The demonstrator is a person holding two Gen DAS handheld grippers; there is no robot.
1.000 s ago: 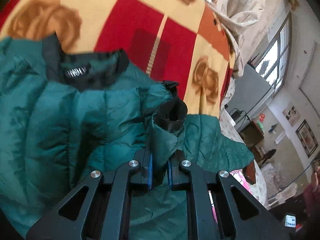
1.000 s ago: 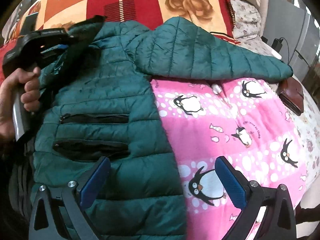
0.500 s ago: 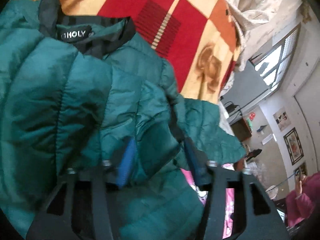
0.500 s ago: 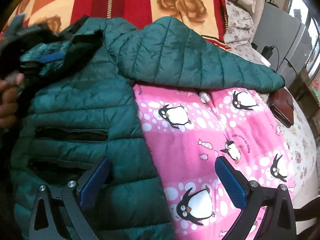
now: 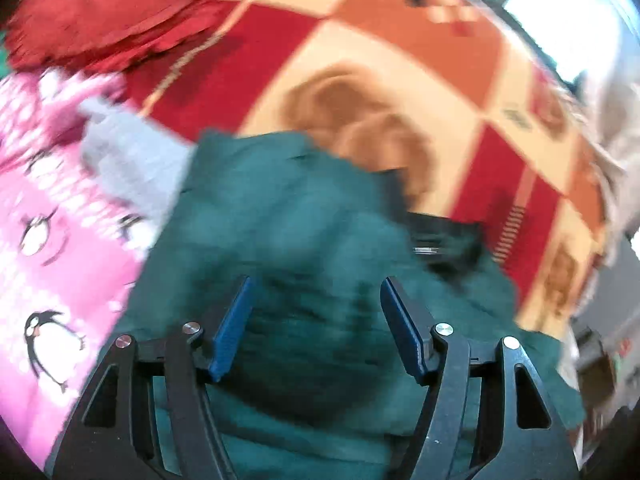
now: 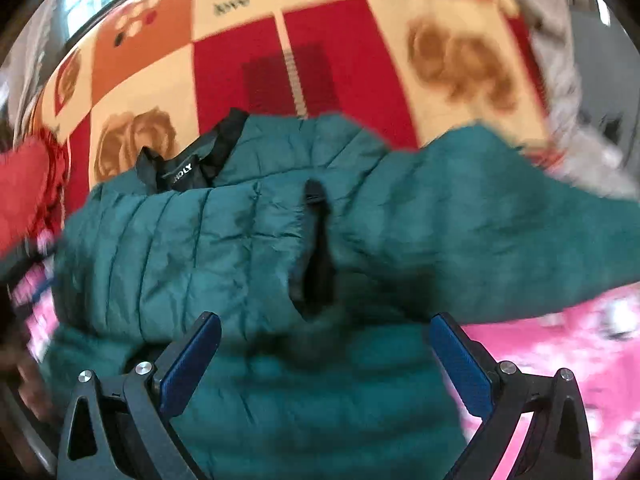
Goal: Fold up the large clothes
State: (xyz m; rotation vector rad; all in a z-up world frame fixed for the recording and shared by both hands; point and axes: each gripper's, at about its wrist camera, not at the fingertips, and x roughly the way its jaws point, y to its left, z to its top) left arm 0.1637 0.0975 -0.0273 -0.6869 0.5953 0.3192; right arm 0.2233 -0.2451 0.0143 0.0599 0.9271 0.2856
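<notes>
Our left gripper [image 5: 316,322] is released, jaws spread wide w/ nothing between the blue pads [image 5: 232,328]. It hangs over the green jacket [image 5: 304,240], pads apart from the fabric as far as we can tell; the left view is badly blurred. Past the pads we see the jacket's dark collar [image 5: 444,240] at the far right of the garment. To the left lies a pink penguin blanket [image 5: 44,264], w/ a grey-white patch [image 5: 128,160] just beside the jacket's edge. Beyond is a red, orange & cream checked blanket [image 5: 400,52] w/ brown rose prints, and a red cloth [image 5: 104,20] bunched at the upper left.

Our right gripper [image 6: 324,364] is also released, jaws wide, empty, poised over the jacket [image 6: 192,248]. Right ahead, between the pads [image 6: 192,364], runs a dark opening [image 6: 318,248] in the quilted fabric, edged in black. The collar [image 6: 188,164] w/ its label sits at the far left, on the checked blanket [image 6: 328,40]. One sleeve [image 6: 500,216] stretches out to the right, lying partly on the pink blanket [image 6: 580,360]. The jacket rests spread on the bed, across both blankets. At the left edge we make out the red cloth [image 6: 24,192] and a blurred hand [image 6: 28,376].
</notes>
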